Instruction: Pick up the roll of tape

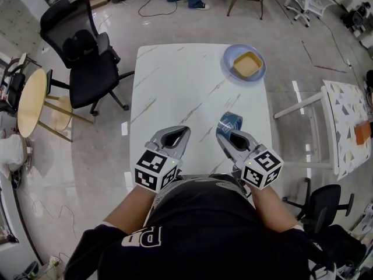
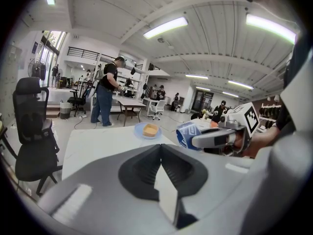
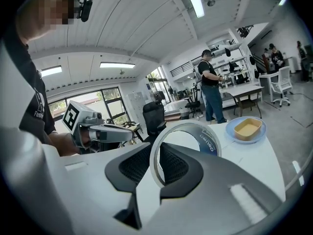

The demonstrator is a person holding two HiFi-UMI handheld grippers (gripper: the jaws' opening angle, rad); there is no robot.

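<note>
A black office chair (image 1: 87, 57) stands left of the white marble table (image 1: 192, 80). Over the table's near edge the left gripper (image 1: 182, 134) is clenched on nothing, its jaws meeting tip to tip. Just beside it, the right gripper (image 1: 226, 134) grasps the roll of tape (image 1: 229, 122), the blue-lined ring standing upright between its jaws, over the table's near right part. At the far right corner sits a blue plate (image 1: 227, 60) carrying a yellow dish (image 1: 247, 65)

Grey left gripper (image 1: 184, 132), right gripper (image 1: 226, 135); black-white marker cubes (image 1: 155, 171); black shirt (image 1: 215, 229).
</note>
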